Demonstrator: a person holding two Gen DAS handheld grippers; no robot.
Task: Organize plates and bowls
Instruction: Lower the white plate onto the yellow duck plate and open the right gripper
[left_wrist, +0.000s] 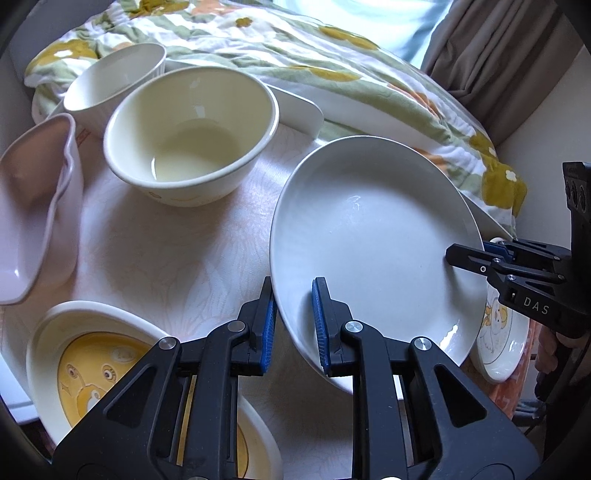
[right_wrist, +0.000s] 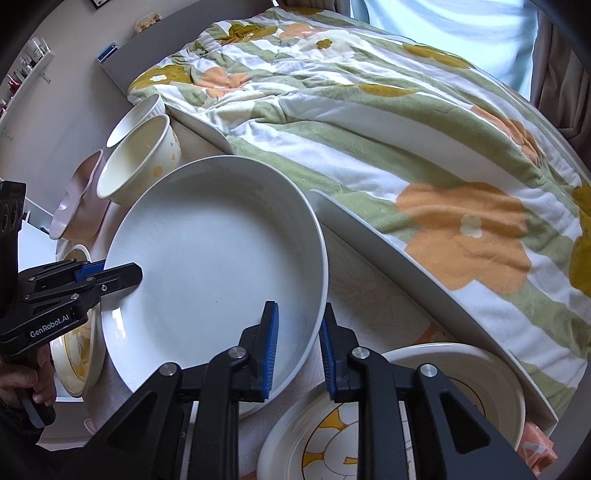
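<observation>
2 grippers pinch 1 grey plate (left_wrist: 373, 236) from opposite sides. The left gripper (left_wrist: 294, 325) has its blue pads closed on the plate's near-left rim, 1 finger under the rim and 1 inside the dish. The right gripper (right_wrist: 298, 350) grips the opposite rim the same way, 1 pad inside and 1 outside. In the left wrist view the right gripper shows at the plate's far right edge; in the right wrist view the left gripper sits at the plate's left edge, with a hand (right_wrist: 22, 384) on its handle.

Ahead and left of the left gripper stand 3 bowls: a cream bowl (left_wrist: 192, 136), a white ribbed bowl (left_wrist: 114, 81) behind it, touching or just beside it, and a pink bowl (left_wrist: 33, 206) with a wavy rim further left. Just below and left of the left gripper lies 1 oval dish (left_wrist: 55, 339) with a yellow cartoon figure. Under the grey plate's right edge, beside the right gripper, lies 1 dish with a duck (left_wrist: 498, 343) picture. Directly beneath the right gripper sits 1 flower plate (right_wrist: 317, 439), with 1 more white plate (right_wrist: 480, 376) just to its right, overlapping it.

All stand on a pale table (left_wrist: 166, 251). Beyond it is a floral blanket (right_wrist: 406, 147), with 1 curtain (left_wrist: 498, 48) to the far right.
</observation>
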